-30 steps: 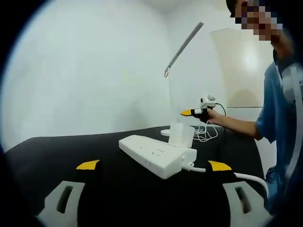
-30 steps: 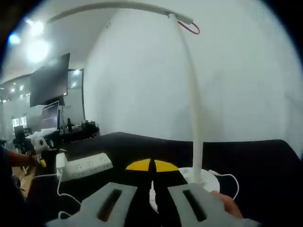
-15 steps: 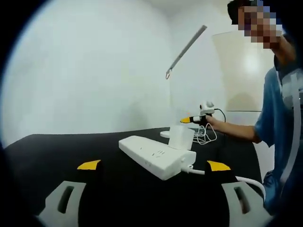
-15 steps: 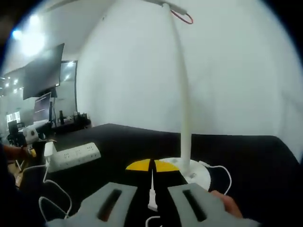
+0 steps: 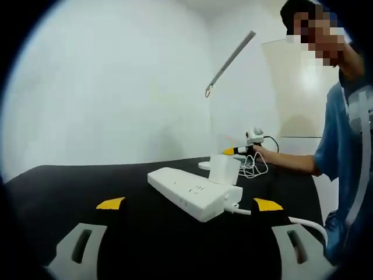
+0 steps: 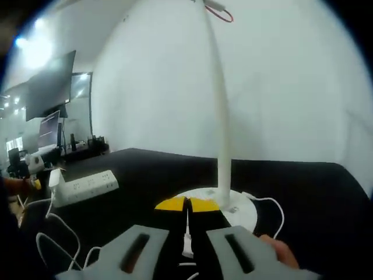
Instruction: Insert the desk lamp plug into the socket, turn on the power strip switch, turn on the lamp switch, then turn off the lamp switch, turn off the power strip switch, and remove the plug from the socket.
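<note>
left gripper (image 5: 189,204): jaws spread wide, nothing between them, hovering low over the black table (image 5: 70,186) and aimed at the strip's near end
strip (image 5: 194,192): white, lying flat around the middle of the table, its cable (image 5: 291,218) running off toward the right edge
plug (image 5: 223,168): chunky white block, already sitting upright in the strip's far-end socket
lamp (image 5: 229,61): stands at the far right part of the table behind the strip, thin arm slanting up, little red loop hanging at the joint; can't tell if it's lit
lamp base (image 6: 217,205): white round disc, seen close in the right gripper view, thin cord (image 6: 274,211) curling off to the right of it
right gripper (image 6: 187,204): yellow tips pressed together, nothing obviously pinched, tips right at the front rim of the base; whether they actually touch it, can't tell
person (image 5: 344,146): blue shirt, at the table's right edge, arm reaching in to the lamp
</note>
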Available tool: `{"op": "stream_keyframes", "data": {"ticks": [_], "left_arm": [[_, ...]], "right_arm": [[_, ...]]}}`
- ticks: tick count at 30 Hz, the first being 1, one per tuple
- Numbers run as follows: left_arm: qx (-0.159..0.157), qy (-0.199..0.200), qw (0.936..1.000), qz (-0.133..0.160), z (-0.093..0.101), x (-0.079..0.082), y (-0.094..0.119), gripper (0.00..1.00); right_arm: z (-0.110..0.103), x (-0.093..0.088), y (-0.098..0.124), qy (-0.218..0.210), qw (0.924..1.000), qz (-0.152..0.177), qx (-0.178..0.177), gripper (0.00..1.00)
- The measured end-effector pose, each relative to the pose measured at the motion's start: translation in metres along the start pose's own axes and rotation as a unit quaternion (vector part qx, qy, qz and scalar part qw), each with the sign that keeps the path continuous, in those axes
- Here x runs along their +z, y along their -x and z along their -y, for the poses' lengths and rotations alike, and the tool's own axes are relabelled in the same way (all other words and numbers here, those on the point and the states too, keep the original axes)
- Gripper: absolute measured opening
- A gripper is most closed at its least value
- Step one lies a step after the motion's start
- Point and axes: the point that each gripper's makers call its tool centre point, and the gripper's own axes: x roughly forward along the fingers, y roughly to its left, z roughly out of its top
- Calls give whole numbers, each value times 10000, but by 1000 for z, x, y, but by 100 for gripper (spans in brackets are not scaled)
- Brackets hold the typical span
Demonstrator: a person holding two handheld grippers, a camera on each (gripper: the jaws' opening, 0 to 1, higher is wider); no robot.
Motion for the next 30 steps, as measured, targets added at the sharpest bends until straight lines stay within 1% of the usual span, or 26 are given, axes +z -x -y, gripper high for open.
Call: {"op": "stream_keyframes", "data": {"ticks": [3, 6, 9, 12, 17, 23, 26, 27, 29, 30], "left_arm": [[4, -5, 10000, -15, -1, -1, 0, 83], [0, -14, 10000, -52, -1, -2, 0, 82], [5, -14, 10000, -48, -1, -2, 0, 82], [25, -24, 10000, -41, -1, -1, 0, 81], [9, -23, 10000, -84, 0, -3, 1, 80], [13, -36, 9999, -102, 0, -3, 1, 79], [12, -61, 9999, -136, 1, -4, 1, 79], [11, -53, 9999, -132, 0, -4, 1, 79], [15, -55, 9999, -121, 0, -3, 1, 79], [14, -61, 9999, -125, 0, -4, 1, 79]], "right_arm": [[1, -3, -3, 56, 10000, -42, -5, 4], [-3, -6, -10, 125, 9998, -101, 72, 4], [-1, -11, -19, 271, 9994, -221, 76, 4], [-6, -16, -19, 265, 9992, -285, 116, 4], [-6, -20, -23, 279, 9989, -354, 120, 4], [-8, -27, -22, 341, 9982, -478, 112, 4], [-9, -30, -22, 509, 9970, -588, 61, 4], [-8, -33, -23, 606, 9959, -679, 15, 3], [-12, -31, -22, 674, 9958, -621, 1, 3], [-9, -31, -21, 671, 9957, -638, -14, 3]]}}
